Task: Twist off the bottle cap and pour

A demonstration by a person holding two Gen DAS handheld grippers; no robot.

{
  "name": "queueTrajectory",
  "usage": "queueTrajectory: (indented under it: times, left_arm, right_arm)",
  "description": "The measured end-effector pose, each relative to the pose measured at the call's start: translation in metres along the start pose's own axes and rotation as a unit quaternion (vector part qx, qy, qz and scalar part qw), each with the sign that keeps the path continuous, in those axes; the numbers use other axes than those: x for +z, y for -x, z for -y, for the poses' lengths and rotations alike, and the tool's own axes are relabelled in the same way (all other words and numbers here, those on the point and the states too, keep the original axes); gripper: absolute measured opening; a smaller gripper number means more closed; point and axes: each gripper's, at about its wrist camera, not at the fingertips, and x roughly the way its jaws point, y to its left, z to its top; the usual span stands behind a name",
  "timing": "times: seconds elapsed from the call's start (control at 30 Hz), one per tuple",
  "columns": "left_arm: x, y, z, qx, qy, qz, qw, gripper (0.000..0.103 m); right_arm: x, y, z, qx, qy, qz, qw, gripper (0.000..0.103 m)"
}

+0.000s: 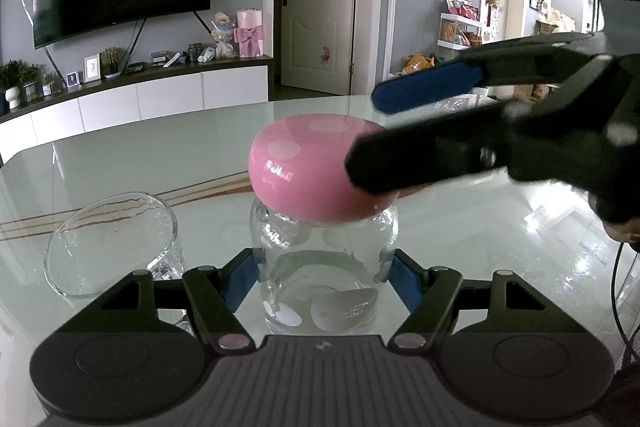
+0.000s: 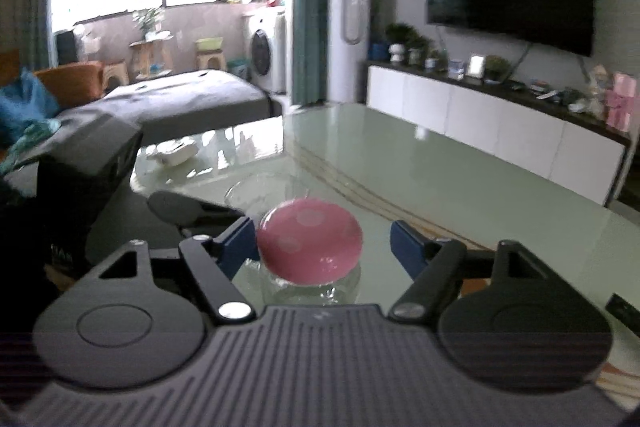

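A clear glass bottle (image 1: 324, 279) with a pink dotted dome cap (image 1: 308, 171) stands on the glass table. My left gripper (image 1: 320, 281) is shut on the bottle's body, blue pads pressed to both sides. My right gripper (image 2: 322, 241) is open around the cap (image 2: 308, 241); its left pad is close to the cap, its right pad stands apart. In the left wrist view the right gripper (image 1: 366, 135) comes in from the right, one finger in front of the cap, one behind. An empty clear glass cup (image 1: 108, 243) stands left of the bottle.
The pale green glass table (image 1: 480, 247) stretches far ahead. A white object (image 2: 172, 153) lies on its far left part in the right wrist view. A black cable (image 1: 618, 291) hangs at the right edge.
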Motion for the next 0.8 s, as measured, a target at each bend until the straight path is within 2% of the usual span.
queueTrajectory:
  times: [0.17, 0.27, 0.47, 0.6, 0.8]
  left_arm:
    - [0.000, 0.000, 0.001, 0.000, 0.000, 0.000, 1.0000, 0.074]
    - [-0.001, 0.000, 0.002, 0.000, 0.000, 0.000, 1.0000, 0.074]
    - [-0.001, 0.000, 0.002, 0.000, 0.000, 0.000, 1.0000, 0.074]
    - [-0.002, 0.001, 0.001, 0.000, 0.000, 0.000, 1.0000, 0.074]
    - [-0.003, 0.002, 0.001, 0.000, 0.001, 0.000, 1.0000, 0.074]
  right_arm:
    - [0.000, -0.007, -0.021, -0.067, -0.009, 0.006, 0.998, 0.076]
    - [-0.002, -0.016, -0.031, -0.087, -0.022, -0.002, 0.996, 0.076]
    - [-0.006, -0.033, -0.041, -0.099, -0.037, -0.010, 0.994, 0.073]
    - [-0.008, -0.033, -0.040, -0.104, -0.048, -0.006, 0.993, 0.066]
    - [-0.011, -0.027, -0.036, -0.093, -0.043, -0.009, 0.995, 0.065]
